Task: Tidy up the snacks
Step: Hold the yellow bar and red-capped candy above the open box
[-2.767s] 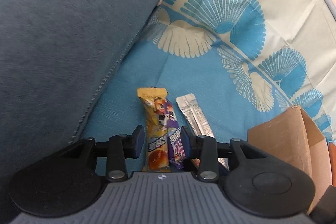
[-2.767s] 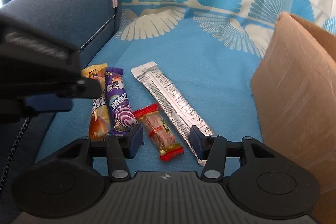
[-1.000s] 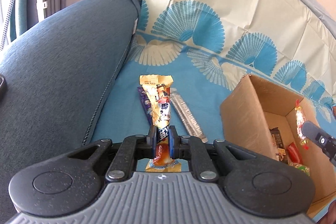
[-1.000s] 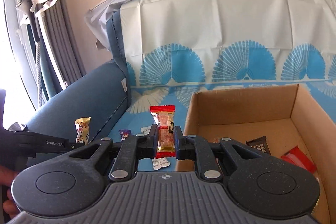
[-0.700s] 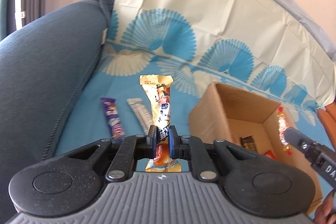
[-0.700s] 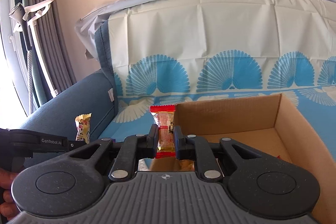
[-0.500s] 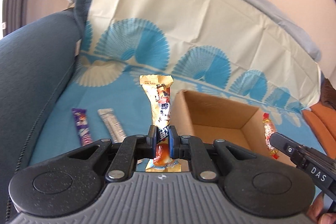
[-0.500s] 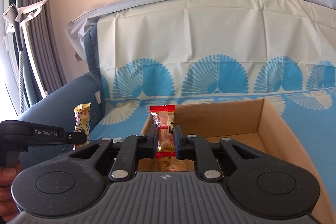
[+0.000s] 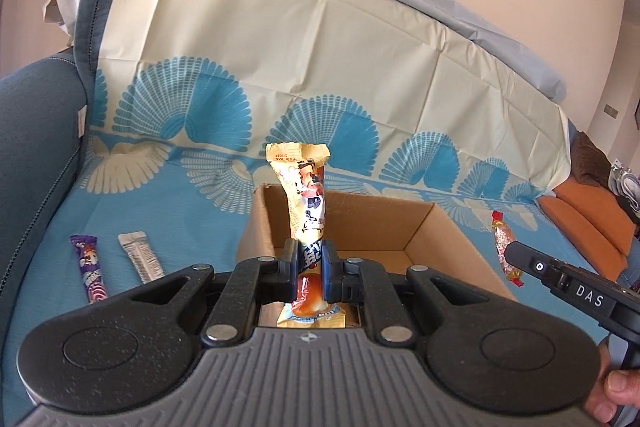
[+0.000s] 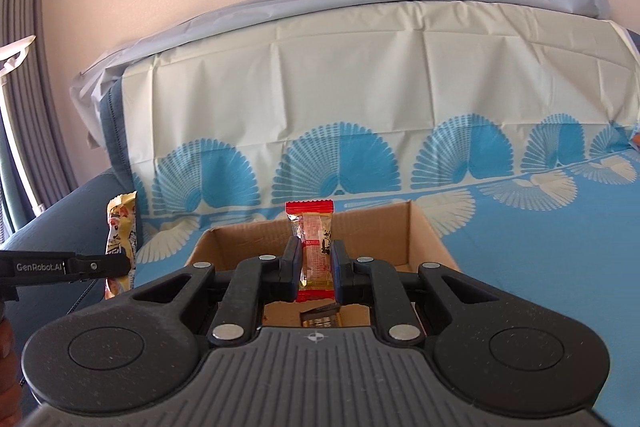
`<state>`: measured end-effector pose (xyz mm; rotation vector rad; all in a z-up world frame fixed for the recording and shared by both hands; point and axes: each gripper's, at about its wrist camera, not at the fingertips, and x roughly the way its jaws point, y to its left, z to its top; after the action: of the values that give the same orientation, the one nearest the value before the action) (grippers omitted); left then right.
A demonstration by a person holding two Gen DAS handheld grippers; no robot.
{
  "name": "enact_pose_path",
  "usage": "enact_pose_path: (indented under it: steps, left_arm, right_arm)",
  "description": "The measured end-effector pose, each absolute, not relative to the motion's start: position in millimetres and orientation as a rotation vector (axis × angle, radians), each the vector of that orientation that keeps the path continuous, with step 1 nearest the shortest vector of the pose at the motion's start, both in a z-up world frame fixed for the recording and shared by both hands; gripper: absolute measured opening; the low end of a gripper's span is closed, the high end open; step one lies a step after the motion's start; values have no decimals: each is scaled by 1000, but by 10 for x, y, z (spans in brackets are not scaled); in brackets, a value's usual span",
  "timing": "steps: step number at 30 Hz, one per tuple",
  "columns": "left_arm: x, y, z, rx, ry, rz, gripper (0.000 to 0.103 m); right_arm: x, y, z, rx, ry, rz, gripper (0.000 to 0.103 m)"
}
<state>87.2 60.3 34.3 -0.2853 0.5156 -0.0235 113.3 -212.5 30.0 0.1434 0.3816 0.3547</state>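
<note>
Both grippers have swung over the cardboard box (image 9: 448,227): left gripper (image 9: 311,259) clamps a yellow snack packet (image 9: 306,195), right gripper (image 10: 316,263) clamps a red-ended candy (image 10: 314,247).

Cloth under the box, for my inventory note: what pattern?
Blue cloth with fan motifs, clearest in right wrist view.

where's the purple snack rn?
Left wrist view, lower left: the purple snack lies flat on the blue cloth, beside the silver packet, left of the cardboard box.
</note>
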Motion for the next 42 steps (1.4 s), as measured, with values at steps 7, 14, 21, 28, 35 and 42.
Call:
enact_pose_path:
  steps: [7,14,21,28,35,42]
  left_arm:
    - [905,450,330,-281,512,-58,12]
    - [916,355,318,-278,510,-81,12]
    - [938,277,316,-285,502,-108,12]
    - [955,195,298,-277,501,-133,12]
    - [968,127,286,-268,507,-151,12]
    - [969,94,295,-270,506,-164,12]
  right_arm:
    - [1160,-2207,275,154,386,326,16]
    - [1191,-2260,257,176,391,294,16]
    - [1204,-2251,238,173,397,273,16]
    - [1199,-2221,234,162,392,246,16]
    - [1202,-2165,227,135,390,245,16]
    - [1204,-2149,219,127,392,242,16]
